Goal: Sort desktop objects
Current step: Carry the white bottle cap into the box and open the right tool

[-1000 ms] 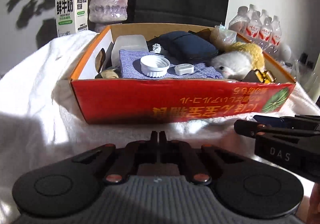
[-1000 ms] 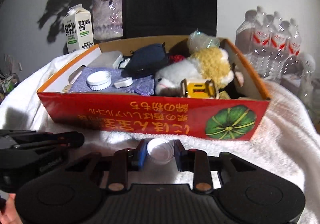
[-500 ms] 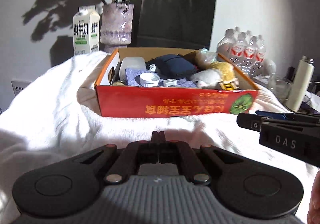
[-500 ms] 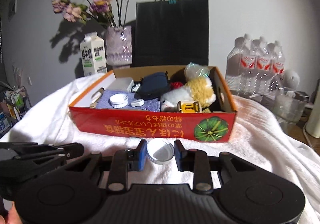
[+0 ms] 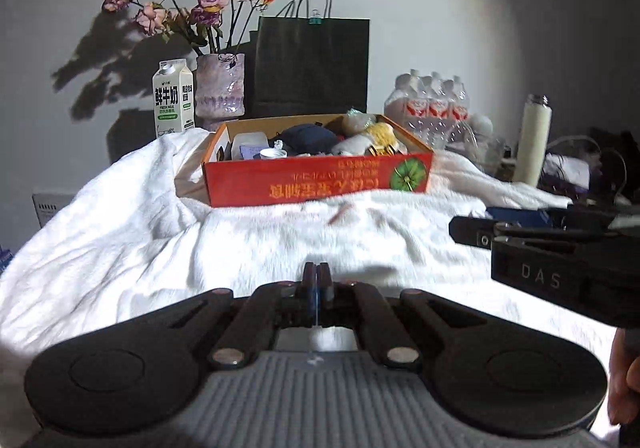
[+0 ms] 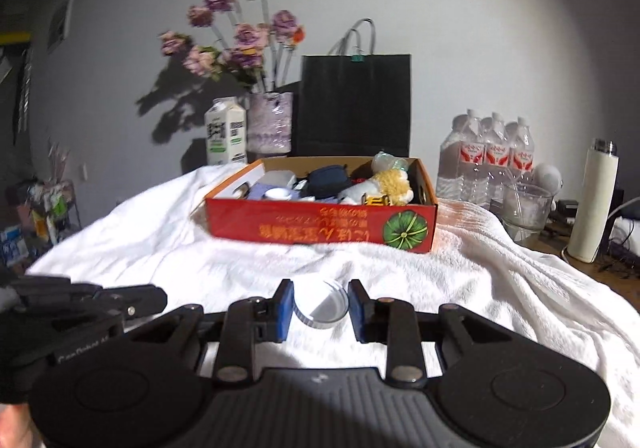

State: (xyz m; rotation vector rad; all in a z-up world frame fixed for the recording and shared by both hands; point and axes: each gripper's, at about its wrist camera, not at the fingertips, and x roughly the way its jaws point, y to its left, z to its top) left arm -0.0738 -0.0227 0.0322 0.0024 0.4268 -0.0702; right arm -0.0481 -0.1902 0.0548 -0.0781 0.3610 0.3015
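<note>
Between the blue pads of the right gripper (image 6: 320, 308) sits a round white cap (image 6: 320, 310), its hollow side turned toward the camera; both pads press on its rim, so the jaws stand part-way apart, closed on the cap and holding it above the white towel (image 6: 480, 288). Just to its left, and level with it, the left gripper (image 5: 316, 280) has its two fingers shut flat against each other with nothing between them.

Ahead of both tools, well beyond the fingertips, the red cardboard box (image 6: 320, 228) rests on the towel, its printed front wall facing the grippers. Inside it lie a white lid (image 6: 278, 193), a dark blue pouch (image 6: 326, 177) and a white and yellow plush toy (image 6: 380, 185). Behind the box stand a milk carton (image 6: 225, 137), a vase of flowers (image 6: 270, 123) and a black paper bag (image 6: 354, 103); off to the right are water bottles (image 6: 484, 155) and a cream flask (image 6: 594, 203).

Only the right wrist view shows the held cap and a glass cup (image 6: 524, 213) beside the bottles. Only the left wrist view shows a small reddish object (image 5: 338, 215), blurred, on the towel before the box, and part of a hand (image 5: 626, 388) at the right edge.
</note>
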